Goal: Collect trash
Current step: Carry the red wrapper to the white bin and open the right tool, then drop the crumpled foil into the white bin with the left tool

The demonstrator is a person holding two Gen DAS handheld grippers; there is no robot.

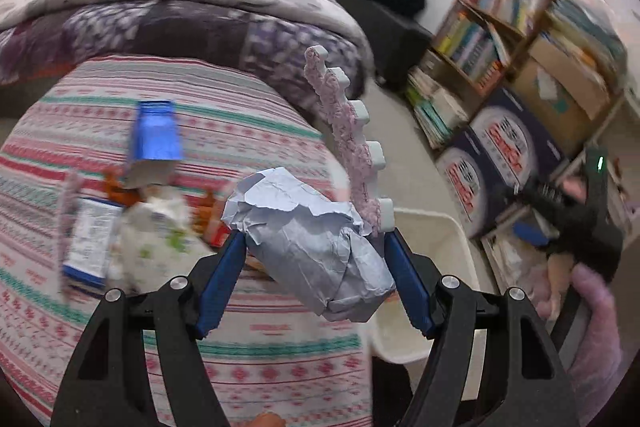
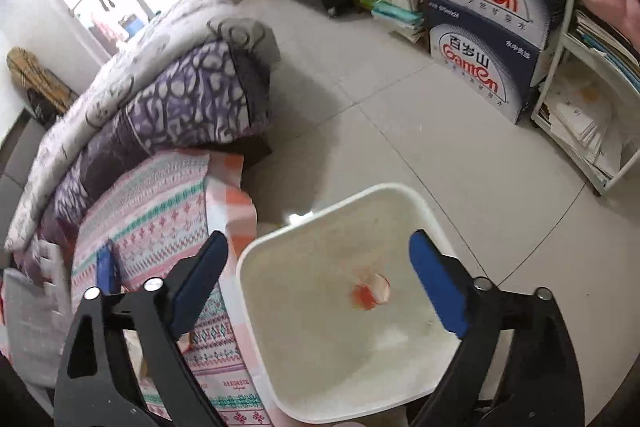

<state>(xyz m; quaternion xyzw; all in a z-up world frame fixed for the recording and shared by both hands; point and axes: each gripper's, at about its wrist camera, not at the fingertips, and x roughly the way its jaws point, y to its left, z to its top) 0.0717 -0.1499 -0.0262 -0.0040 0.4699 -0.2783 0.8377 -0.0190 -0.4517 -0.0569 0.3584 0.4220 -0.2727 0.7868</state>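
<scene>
My left gripper (image 1: 316, 239) is shut on a crumpled ball of white-grey paper (image 1: 312, 259), held over the edge of the bed. A pink and white foam strip with a toothed edge (image 1: 344, 131) sticks up from beside its right pad, touching the paper. The white bin (image 1: 436, 239) stands on the floor just to the right. In the right wrist view my right gripper (image 2: 320, 241) hangs open above the white bin (image 2: 256, 307) with nothing between its blue pads. A small red and white piece of trash (image 2: 370, 291) is inside the bin.
More trash lies on the striped bedspread (image 1: 248, 131): a blue carton (image 1: 154, 143), a white and blue box (image 1: 90, 243), a crumpled wrapper (image 1: 156, 227) and orange scraps. Folded quilts (image 2: 180, 99) lie further back. Bookshelves (image 1: 500, 23) and stacked Ganten water boxes (image 2: 484, 39) line the tiled floor.
</scene>
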